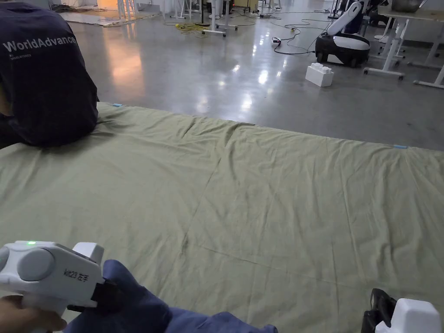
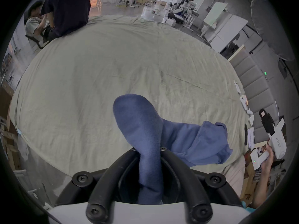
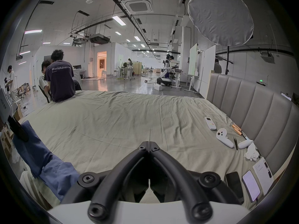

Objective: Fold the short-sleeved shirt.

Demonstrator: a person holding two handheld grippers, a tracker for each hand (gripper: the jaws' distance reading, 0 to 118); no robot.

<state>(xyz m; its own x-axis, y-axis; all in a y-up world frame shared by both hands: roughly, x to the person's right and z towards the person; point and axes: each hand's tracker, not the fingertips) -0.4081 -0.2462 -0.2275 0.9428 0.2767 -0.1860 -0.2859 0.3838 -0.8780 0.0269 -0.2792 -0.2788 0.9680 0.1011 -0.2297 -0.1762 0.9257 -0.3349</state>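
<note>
One wide bed sheet (image 1: 260, 195) lies bare, so I judge the step is carrying the shirt (image 2: 178, 138), bunched at six o'clock on the near edge, out to the middle to spread. Left gripper (image 2: 149, 153) clamps a fold of it; right gripper (image 3: 148, 146), jaws closed on nothing, should take the trailing end at nine o'clock.

Shirt (image 2: 186, 140): blue knit cloth, matt, soft. Bed sheet (image 1: 260, 195): olive cloth, matt, creased. Headboard (image 3: 252, 108): smooth padded upholstery. Floor (image 1: 208, 65): glossy concrete.
</note>
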